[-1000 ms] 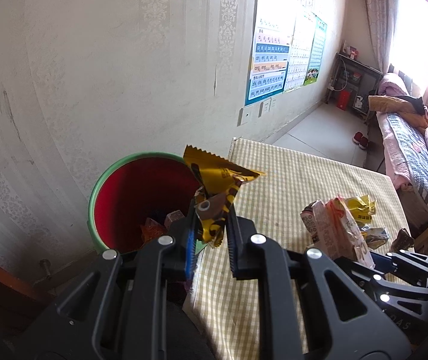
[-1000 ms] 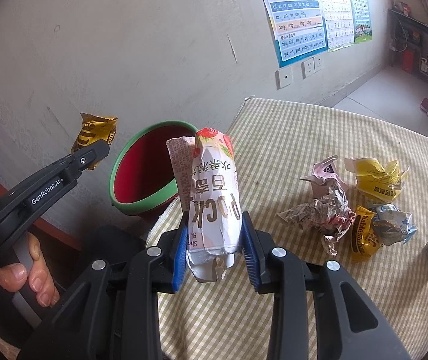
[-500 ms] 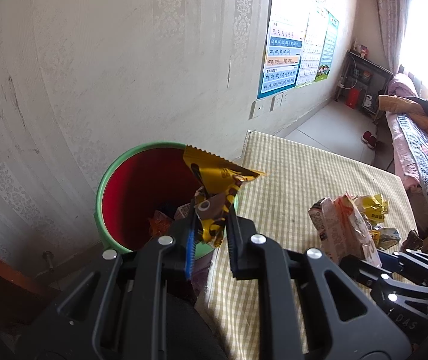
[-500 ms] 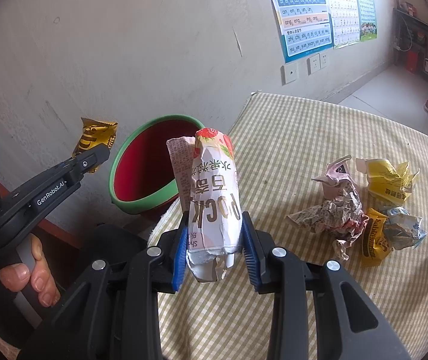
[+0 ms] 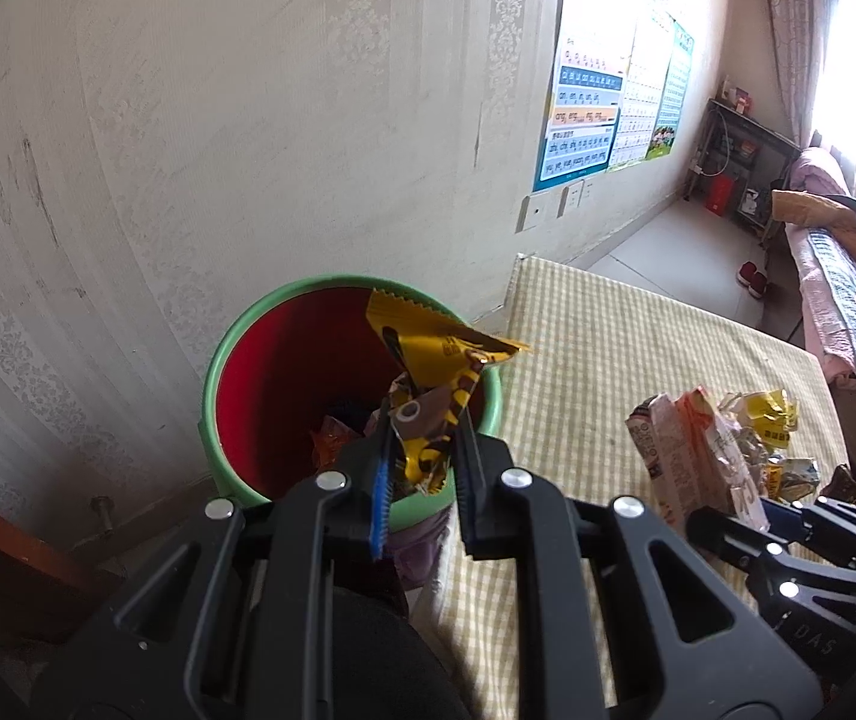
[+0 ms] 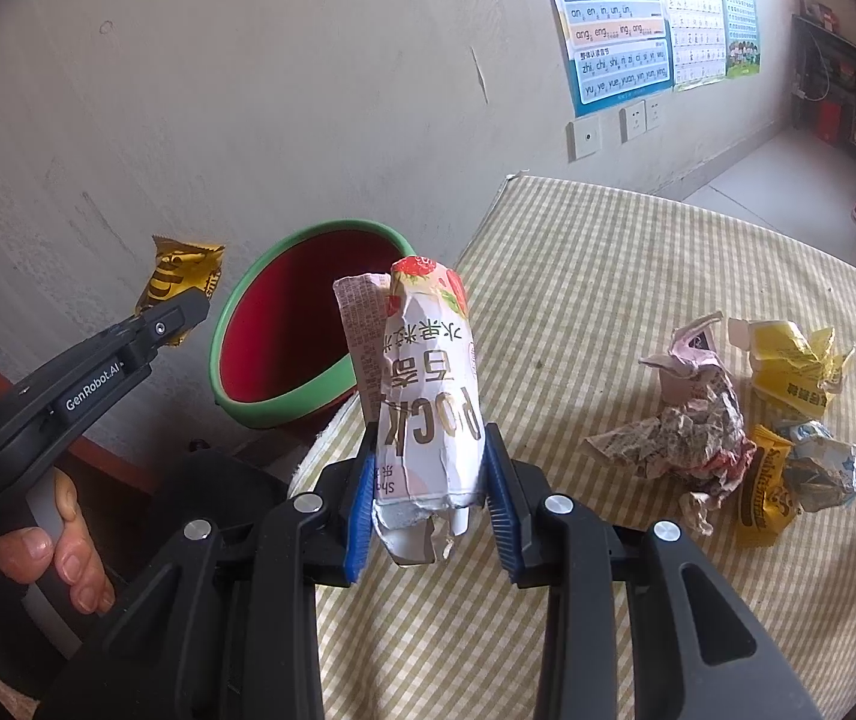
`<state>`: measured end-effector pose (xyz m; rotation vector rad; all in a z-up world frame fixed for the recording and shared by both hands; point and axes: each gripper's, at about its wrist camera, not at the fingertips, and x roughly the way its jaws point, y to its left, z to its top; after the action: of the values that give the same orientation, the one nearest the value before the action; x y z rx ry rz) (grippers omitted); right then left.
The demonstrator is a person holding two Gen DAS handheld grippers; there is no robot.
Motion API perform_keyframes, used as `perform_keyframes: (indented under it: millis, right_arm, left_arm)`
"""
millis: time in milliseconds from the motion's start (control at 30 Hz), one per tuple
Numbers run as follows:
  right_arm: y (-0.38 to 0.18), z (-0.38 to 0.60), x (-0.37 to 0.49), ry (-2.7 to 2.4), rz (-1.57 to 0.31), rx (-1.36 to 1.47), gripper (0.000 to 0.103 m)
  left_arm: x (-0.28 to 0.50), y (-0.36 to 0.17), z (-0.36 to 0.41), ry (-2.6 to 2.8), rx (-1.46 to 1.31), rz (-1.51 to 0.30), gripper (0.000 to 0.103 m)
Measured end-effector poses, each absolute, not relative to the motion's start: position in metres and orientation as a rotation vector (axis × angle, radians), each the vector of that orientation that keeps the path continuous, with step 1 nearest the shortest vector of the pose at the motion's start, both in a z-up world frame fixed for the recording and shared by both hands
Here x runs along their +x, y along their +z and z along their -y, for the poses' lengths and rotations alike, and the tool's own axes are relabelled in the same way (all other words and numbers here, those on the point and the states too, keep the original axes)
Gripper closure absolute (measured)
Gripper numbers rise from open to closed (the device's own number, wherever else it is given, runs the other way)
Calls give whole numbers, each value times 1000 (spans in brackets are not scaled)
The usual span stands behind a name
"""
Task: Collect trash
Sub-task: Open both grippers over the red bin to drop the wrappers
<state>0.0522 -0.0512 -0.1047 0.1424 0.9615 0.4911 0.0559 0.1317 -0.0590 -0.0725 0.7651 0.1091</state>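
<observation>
While bin (image 5: 230, 372) is already holding few wrappers at bottom, left gripper (image 5: 422, 459) is pinching yellow wrapper (image 5: 436, 354), hanging it over bin's red mouth, not yet dropping. Right gripper (image 6: 428, 486) is clamping white Pocky pack (image 6: 428, 396) above table (image 6: 577, 276) edge, beside bin. Crumpled wrapper pile (image 6: 745, 420) is lying farther right on cloth, awaiting collection; task looking roughly midway.

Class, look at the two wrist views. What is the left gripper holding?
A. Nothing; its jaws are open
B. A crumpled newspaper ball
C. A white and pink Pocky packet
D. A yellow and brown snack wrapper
D: the left gripper is clamped on the yellow and brown snack wrapper above the green bin, while the right gripper holds the Pocky packet.
</observation>
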Motion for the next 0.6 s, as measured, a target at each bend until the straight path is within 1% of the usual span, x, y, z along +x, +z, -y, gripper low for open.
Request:
perform_keyframes:
  millis: [300, 600]
  right_arm:
    - [-96, 19, 85, 529, -936, 108, 70]
    - [-97, -27, 130, 611, -975, 161, 70]
  left_arm:
    - [84, -79, -169, 190, -113, -813, 86]
    - [114, -88, -201, 229, -150, -844, 86]
